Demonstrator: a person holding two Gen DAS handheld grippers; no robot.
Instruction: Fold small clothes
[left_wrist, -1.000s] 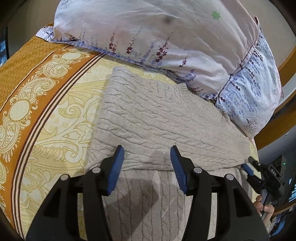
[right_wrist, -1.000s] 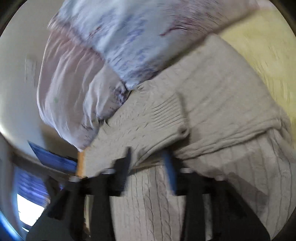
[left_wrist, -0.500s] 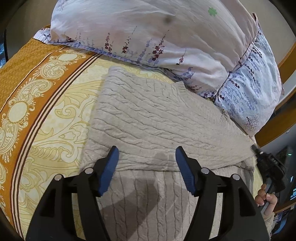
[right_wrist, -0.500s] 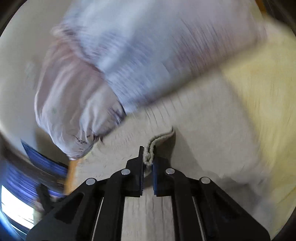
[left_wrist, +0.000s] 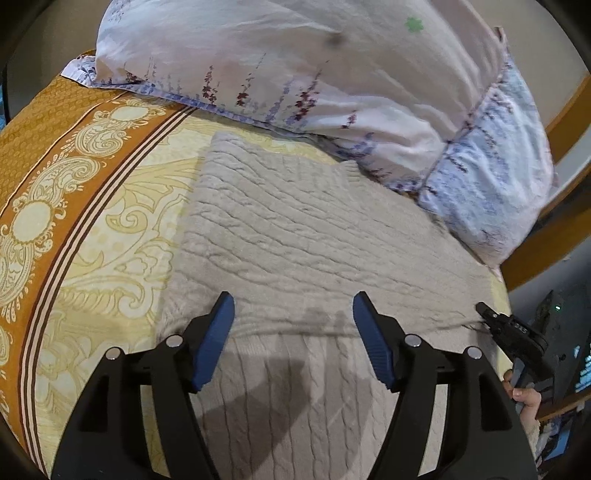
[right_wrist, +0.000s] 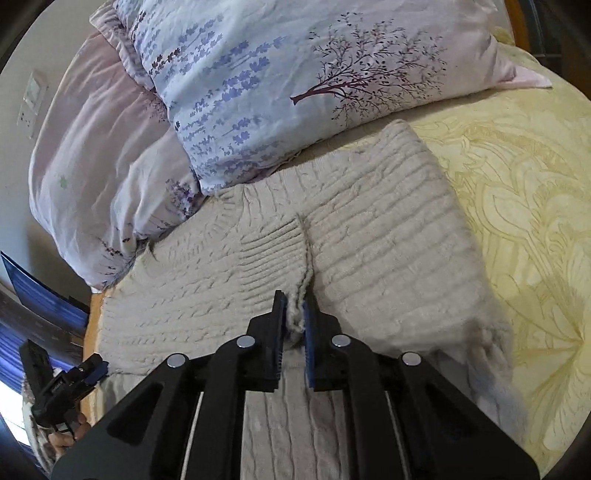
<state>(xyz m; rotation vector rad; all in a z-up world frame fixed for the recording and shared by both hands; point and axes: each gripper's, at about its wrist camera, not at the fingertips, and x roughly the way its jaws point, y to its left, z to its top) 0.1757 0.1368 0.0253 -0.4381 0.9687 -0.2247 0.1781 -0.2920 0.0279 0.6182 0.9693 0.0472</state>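
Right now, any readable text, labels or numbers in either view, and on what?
White mark on the right hand-held gripper: too small to read; its jaws just opened slightly, sweater edge between them.
Screen at the edge: blurred, unreadable.
Pillows, bedspread: patterns only, no words.

At the far side of my bed lies a pale floral pillow (left_wrist: 295, 62), with a bluer lavender-print pillow (right_wrist: 295, 81) leaning against it. Under them spreads the yellow patterned bedspread (right_wrist: 517, 192), its orange paisley border (left_wrist: 48, 177) running down my left.
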